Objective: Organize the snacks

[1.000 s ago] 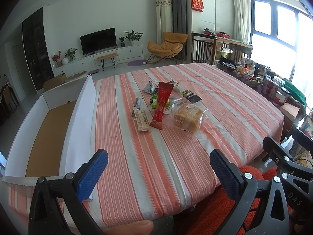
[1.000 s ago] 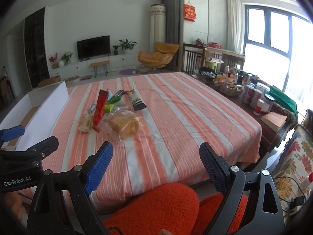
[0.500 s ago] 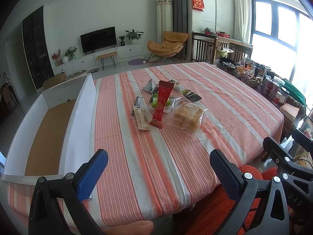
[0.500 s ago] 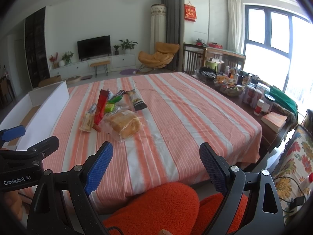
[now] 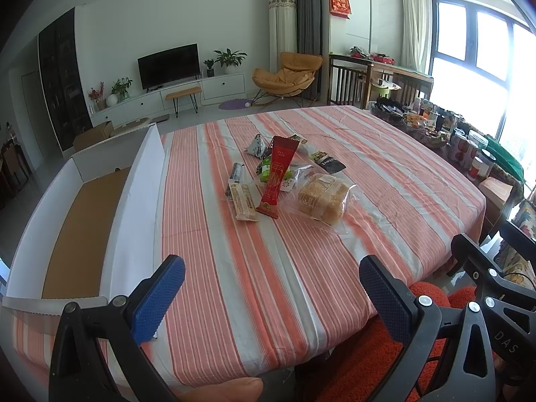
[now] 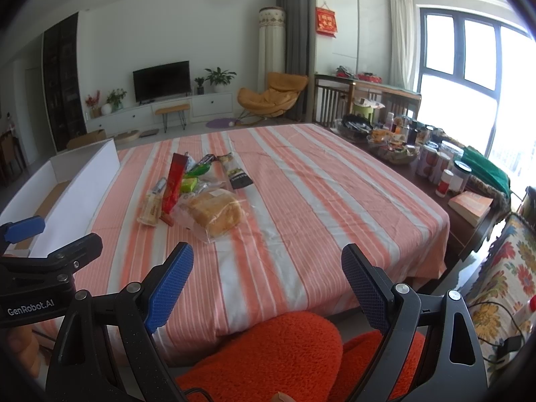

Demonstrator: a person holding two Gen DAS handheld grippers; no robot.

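Observation:
A pile of snacks lies mid-table on the striped cloth [image 5: 301, 261]: a bagged bread loaf [image 5: 323, 196] [image 6: 216, 212], a tall red packet [image 5: 278, 176] [image 6: 173, 182], a beige wafer bar [image 5: 244, 202] [image 6: 150, 208], a black packet [image 5: 326, 160] [image 6: 238, 177], green packets [image 5: 268, 171] and a grey pouch [image 5: 256, 145]. An open white cardboard box [image 5: 134, 201] [image 6: 77, 194] stands at the table's left. My left gripper [image 5: 271, 294] and right gripper [image 6: 268, 281] are both open and empty, held at the near table edge, well short of the snacks.
An orange fuzzy seat [image 6: 284, 351] sits below the near edge. A side table [image 6: 469, 227] at right carries jars, baskets of food and a book [image 6: 470, 202]. A floral cushion [image 6: 502, 284] is at far right. The living room lies beyond.

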